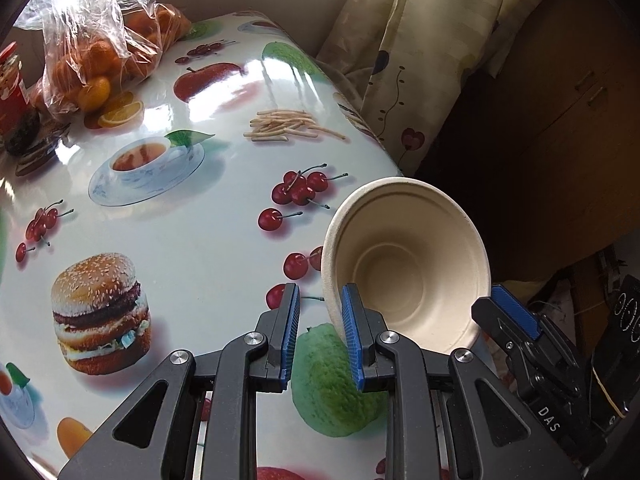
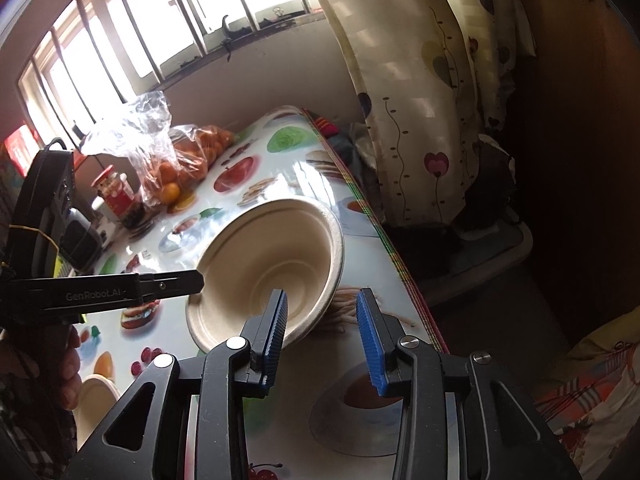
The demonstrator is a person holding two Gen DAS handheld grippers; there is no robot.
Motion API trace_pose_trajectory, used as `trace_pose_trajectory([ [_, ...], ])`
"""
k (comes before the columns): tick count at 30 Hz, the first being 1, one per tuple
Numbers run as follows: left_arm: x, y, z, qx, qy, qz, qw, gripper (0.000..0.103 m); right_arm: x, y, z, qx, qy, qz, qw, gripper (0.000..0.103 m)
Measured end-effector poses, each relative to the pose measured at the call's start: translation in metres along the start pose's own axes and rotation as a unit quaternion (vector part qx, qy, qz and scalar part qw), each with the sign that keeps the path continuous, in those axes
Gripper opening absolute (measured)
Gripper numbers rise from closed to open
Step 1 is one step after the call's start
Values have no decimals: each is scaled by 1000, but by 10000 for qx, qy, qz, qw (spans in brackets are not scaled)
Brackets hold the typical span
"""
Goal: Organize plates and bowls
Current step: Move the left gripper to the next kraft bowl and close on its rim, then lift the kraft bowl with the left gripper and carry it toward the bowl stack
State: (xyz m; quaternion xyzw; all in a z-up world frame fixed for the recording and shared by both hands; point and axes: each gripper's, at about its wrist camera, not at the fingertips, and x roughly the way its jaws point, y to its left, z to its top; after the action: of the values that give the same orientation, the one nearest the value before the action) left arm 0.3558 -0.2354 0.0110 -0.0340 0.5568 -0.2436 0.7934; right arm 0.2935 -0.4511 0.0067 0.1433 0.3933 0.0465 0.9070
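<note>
A beige paper bowl (image 1: 408,268) is tilted on its side above the table's right edge, its opening toward the left wrist camera. My left gripper (image 1: 320,334) has its jaws apart; the bowl's rim sits between them by the right pad. In the right wrist view the bowl (image 2: 272,264) is tilted, and the left gripper's finger (image 2: 168,282) reaches its rim from the left. My right gripper (image 2: 322,338) is open, its left pad at the bowl's lower rim. Another beige dish (image 2: 94,404) lies at the lower left.
The table (image 1: 224,220) has a glossy cloth printed with food pictures. A plastic bag of oranges (image 1: 100,52) and a red jar (image 1: 10,84) stand at the far left. A patterned curtain (image 2: 420,92) hangs beyond the table's right edge.
</note>
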Motion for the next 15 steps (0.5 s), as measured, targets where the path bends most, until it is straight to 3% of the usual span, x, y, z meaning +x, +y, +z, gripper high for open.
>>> trace_pose_trajectory([
  [4, -1, 0, 0, 4, -25, -3, 10000, 23, 3, 2, -1, -9, 46, 35, 10000, 24],
  [11, -1, -1, -1, 17, -42, -57, 10000, 11, 5, 4, -1, -39, 62, 54, 10000, 20],
  [15, 0, -2, -1, 16, -49, -48, 10000, 10, 5, 4, -1, -52, 59, 46, 10000, 20],
])
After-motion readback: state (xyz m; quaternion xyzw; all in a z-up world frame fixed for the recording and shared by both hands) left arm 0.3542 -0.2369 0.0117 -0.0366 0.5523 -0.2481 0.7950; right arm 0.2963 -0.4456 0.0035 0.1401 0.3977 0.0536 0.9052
